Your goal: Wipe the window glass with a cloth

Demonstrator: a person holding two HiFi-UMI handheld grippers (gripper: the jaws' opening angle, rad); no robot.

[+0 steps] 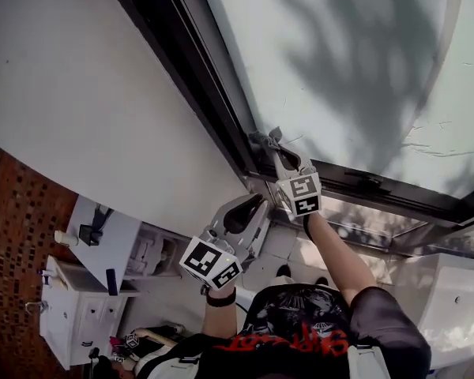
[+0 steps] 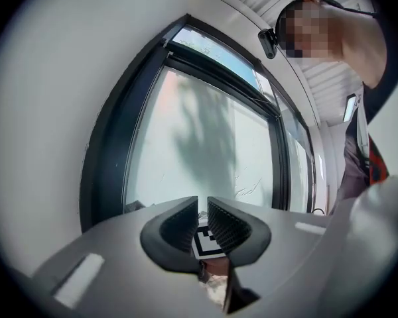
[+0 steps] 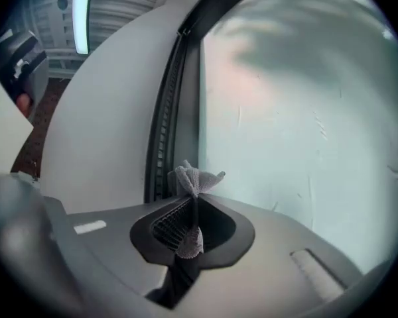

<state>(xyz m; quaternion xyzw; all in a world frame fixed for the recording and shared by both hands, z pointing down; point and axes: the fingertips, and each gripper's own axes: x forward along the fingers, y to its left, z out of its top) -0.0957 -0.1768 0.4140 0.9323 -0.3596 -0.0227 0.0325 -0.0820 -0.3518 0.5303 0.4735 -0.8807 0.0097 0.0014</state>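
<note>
Cloth: grey mesh cloth [image 3: 196,177] pinched in the right gripper [image 3: 189,212], with a bunched tuft poking out past the tips.
Cloth position: in the corner of the window glass [image 1: 355,61], where the dark window frame [image 1: 196,77] met its crossbar; contact with the pane could not be told.
Right jaws: closed tight on the cloth [image 1: 266,140], with a second fold hanging down between the pads.
Right gripper in the head view: raised to that corner [image 1: 278,151], arm stretched up.
Left jaws: narrow, only a thin slit between the ribbed pads [image 2: 227,225], nothing gripped.
Left gripper: held lower [image 1: 253,205], well apart from the glass and pointed toward the frame [image 2: 203,218].
Containers: white cabinet [image 1: 67,318] far below at the left, contents too small to tell.
Edges: frame running straight along the white wall [image 1: 79,93], cloth just beside its inner edge.
Open room: broad bare pane [image 3: 305,111] spreading away from the cloth, marked only by tree shadow and faint streaks.
</note>
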